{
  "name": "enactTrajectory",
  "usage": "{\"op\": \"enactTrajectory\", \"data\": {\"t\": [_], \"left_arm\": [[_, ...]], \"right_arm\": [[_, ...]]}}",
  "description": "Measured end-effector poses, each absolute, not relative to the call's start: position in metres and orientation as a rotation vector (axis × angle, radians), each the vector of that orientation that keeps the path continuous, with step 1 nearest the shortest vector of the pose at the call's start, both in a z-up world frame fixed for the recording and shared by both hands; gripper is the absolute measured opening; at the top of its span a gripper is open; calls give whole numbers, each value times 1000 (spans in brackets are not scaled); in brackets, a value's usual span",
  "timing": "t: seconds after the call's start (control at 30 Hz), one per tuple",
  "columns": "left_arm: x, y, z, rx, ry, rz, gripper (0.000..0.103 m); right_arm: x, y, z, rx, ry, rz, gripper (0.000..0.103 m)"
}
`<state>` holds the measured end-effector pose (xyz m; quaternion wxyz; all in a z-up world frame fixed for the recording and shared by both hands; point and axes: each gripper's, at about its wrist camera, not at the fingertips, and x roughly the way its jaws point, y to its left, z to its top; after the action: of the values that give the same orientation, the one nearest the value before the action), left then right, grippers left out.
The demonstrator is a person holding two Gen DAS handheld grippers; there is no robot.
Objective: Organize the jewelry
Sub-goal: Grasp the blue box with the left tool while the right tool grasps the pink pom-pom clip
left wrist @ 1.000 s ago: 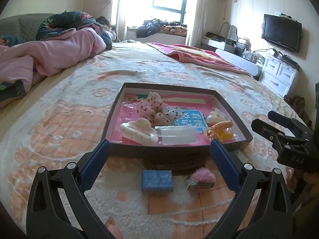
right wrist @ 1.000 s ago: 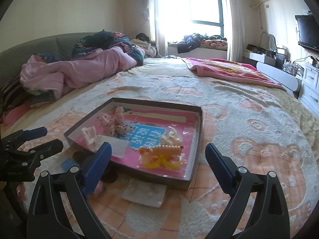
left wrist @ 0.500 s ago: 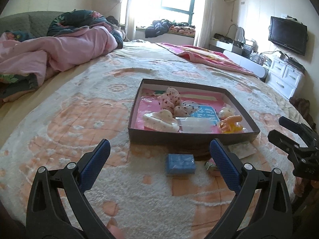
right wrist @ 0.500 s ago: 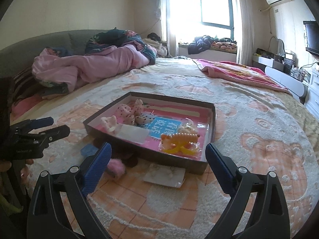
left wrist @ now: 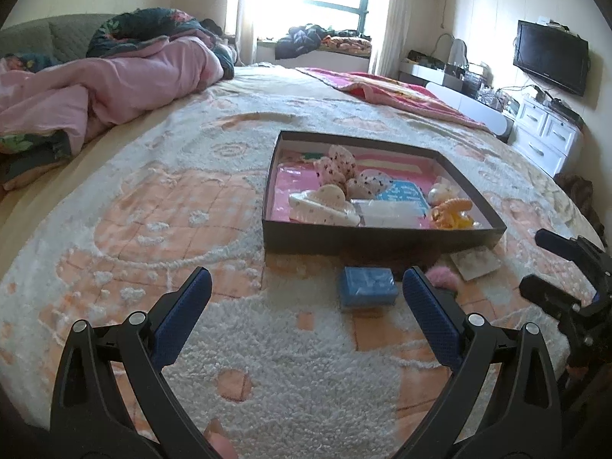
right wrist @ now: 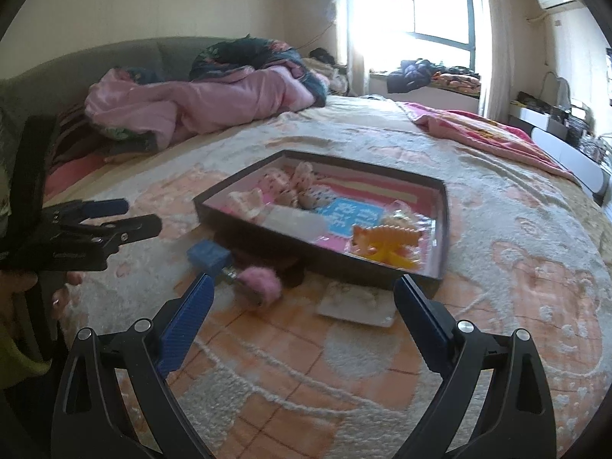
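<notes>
Likely light and stiff, the blue box on the bed, just before the tray — pinch its flat sides; both tools — left tool, right tool — are spread, empty.

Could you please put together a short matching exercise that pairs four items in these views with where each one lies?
Things:
1. orange claw clip
2. blue box
3. pink fluffy clip
4. white card

Places:
A. on the bedspread in front of the tray's near wall, leftmost of the loose items in the left wrist view
B. inside the dark tray, at its near right corner
C. flat on the bedspread by the tray's near right corner, outside it
D. on the bedspread between the blue box and the white card

Pairs: 1-B, 2-A, 3-D, 4-C
</notes>
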<state>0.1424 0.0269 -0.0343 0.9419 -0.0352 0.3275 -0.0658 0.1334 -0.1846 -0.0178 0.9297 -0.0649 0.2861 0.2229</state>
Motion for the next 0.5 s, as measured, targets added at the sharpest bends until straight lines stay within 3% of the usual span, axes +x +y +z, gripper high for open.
{"op": "enactTrajectory", "data": {"t": [0.23,0.5], "left_arm": [[152,24,-51,-57,726,-170,91],[162,12,-62,-29,770,-235,80]], "right_arm": [[141,-167,-35,-173,654,512,85],[166,-153,-57,-208,733,549,70]]}}
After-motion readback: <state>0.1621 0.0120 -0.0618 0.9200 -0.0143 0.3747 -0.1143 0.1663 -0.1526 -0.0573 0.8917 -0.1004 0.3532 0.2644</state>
